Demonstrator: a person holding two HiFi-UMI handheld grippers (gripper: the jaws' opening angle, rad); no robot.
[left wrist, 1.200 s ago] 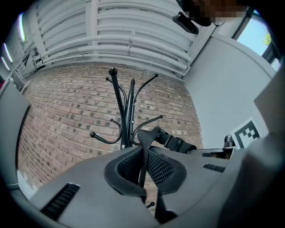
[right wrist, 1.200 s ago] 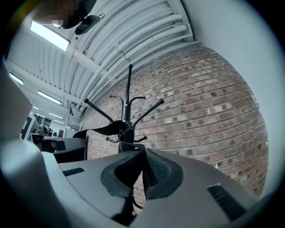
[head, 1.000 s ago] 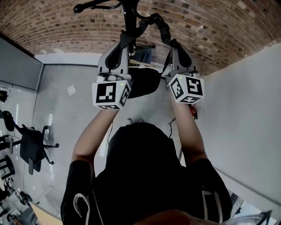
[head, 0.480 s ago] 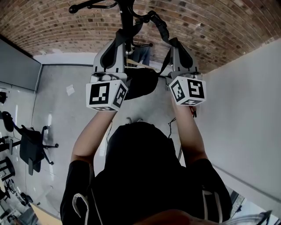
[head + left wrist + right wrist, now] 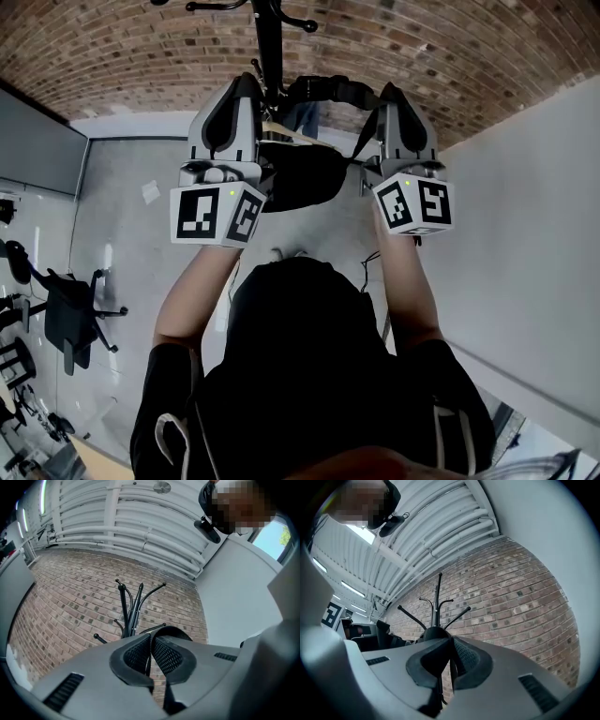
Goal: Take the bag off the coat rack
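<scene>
We grip the bag [image 5: 300,176] by its strap [image 5: 330,89], left gripper [image 5: 151,652] and right gripper [image 5: 451,660] both clamped on it, near the coat rack [image 5: 268,47].

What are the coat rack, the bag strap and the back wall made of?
Black coat rack: likely painted metal tube; thin, smooth curved arms with ball tips.
Black bag strap: woven webbing, probably nylon; flat, matte, bends in a loop.
Red-brown wall: bare brick, mortar joints visible.
</scene>
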